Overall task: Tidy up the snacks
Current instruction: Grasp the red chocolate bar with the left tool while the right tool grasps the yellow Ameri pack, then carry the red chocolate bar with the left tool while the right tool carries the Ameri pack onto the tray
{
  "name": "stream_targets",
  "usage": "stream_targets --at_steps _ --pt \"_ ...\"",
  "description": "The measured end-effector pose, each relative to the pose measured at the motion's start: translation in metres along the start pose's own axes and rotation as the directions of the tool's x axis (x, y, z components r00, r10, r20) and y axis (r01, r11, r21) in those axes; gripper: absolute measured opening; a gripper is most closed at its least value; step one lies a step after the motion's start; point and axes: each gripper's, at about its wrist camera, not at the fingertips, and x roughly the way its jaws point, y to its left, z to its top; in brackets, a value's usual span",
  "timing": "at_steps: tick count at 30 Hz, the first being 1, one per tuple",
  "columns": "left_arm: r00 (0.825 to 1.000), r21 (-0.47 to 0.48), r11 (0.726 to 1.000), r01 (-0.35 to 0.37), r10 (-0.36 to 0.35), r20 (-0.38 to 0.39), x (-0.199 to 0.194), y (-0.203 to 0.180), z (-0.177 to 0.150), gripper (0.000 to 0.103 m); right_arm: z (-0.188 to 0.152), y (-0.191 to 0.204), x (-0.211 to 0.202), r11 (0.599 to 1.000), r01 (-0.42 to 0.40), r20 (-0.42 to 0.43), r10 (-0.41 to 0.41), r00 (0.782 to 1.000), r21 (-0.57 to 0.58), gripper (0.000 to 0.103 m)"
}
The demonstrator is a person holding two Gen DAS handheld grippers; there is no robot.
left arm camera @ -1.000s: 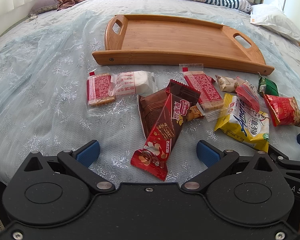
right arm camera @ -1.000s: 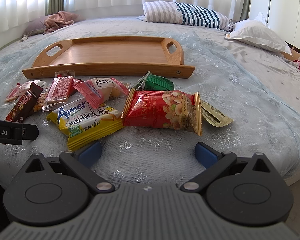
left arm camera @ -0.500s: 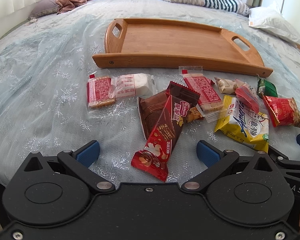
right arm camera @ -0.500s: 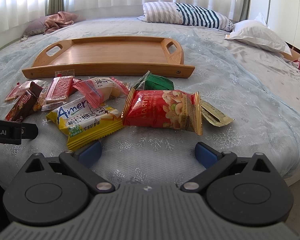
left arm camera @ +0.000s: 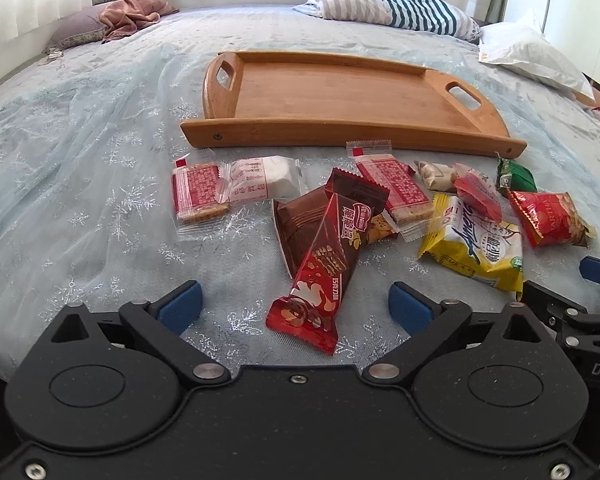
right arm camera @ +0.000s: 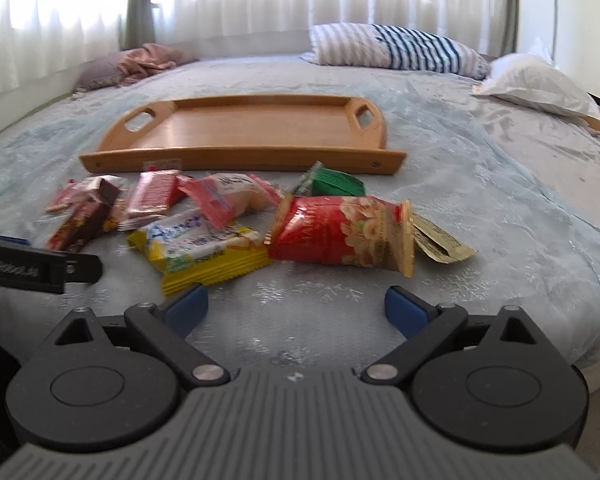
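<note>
Several wrapped snacks lie loose on the bed in front of a bare wooden tray (left arm camera: pixel 340 134) (right arm camera: pixel 240 158). My left gripper (left arm camera: pixel 296 304) hovers over the near end of a red wafer bar (left arm camera: pixel 328 256), which lies across a brown chocolate pack (left arm camera: pixel 300 220). Its jaws are closing, and the pads stand clear of the bar. My right gripper (right arm camera: pixel 296 300) is closing over bare bedspread, just short of a red peanut bag (right arm camera: pixel 340 232) and a yellow packet (right arm camera: pixel 204 248). A green packet (right arm camera: pixel 332 184) sits behind them.
Striped pillows (left arm camera: pixel 388 8) and a white pillow (left arm camera: pixel 536 52) lie at the far side, with a pink cloth (left arm camera: pixel 132 16) far left. The left gripper's finger (right arm camera: pixel 40 268) juts in at the left of the right wrist view. The bed's edge (right arm camera: pixel 580 344) drops away at right.
Both grippers tipped upward a little, so the tray and snacks sit lower in each view. Both pairs of blue pads have come slightly inward. No snack has moved.
</note>
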Motion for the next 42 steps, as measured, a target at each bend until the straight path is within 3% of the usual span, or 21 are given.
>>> stream_targets --at_steps 3,8,16,21,34,35,37,42 --pt "1.000 0.011 1.000 0.014 -0.014 0.015 -0.007 0.002 0.001 0.077 0.001 0.005 -0.010 0.998 -0.059 0.047 0.060 0.997 -0.030 0.096" --pt "0.996 -0.016 0.997 0.082 -0.081 0.040 -0.018 0.009 0.007 0.062 0.007 0.018 -0.016 0.989 -0.119 0.114 0.128 0.985 -0.083 0.092" --pt "0.990 -0.024 0.990 0.139 -0.138 0.035 -0.014 0.011 0.013 0.051 0.014 0.035 0.002 0.976 -0.128 0.088 0.145 0.985 -0.175 0.086" --pt "0.987 -0.011 0.988 0.156 -0.156 0.041 -0.012 0.009 0.015 0.027 0.017 0.037 0.012 0.969 -0.147 0.052 0.160 0.986 -0.201 0.075" --pt "0.982 -0.007 0.982 0.186 -0.186 0.041 -0.010 0.005 0.019 0.025 0.033 0.034 0.048 0.942 -0.207 0.021 0.220 0.975 -0.265 0.088" --pt "0.982 -0.008 0.982 0.187 -0.186 0.041 -0.011 0.004 0.020 0.025 0.034 0.034 0.052 0.941 -0.218 0.006 0.228 0.974 -0.260 0.087" --pt "0.982 -0.009 0.983 0.185 -0.184 0.045 -0.012 0.004 0.021 0.024 0.035 0.035 0.056 0.941 -0.241 -0.017 0.245 0.970 -0.237 0.069" --pt "0.982 -0.008 0.985 0.175 -0.174 0.070 -0.017 0.004 0.027 0.023 0.036 0.037 0.046 0.939 -0.272 -0.020 0.274 0.961 -0.209 0.063"
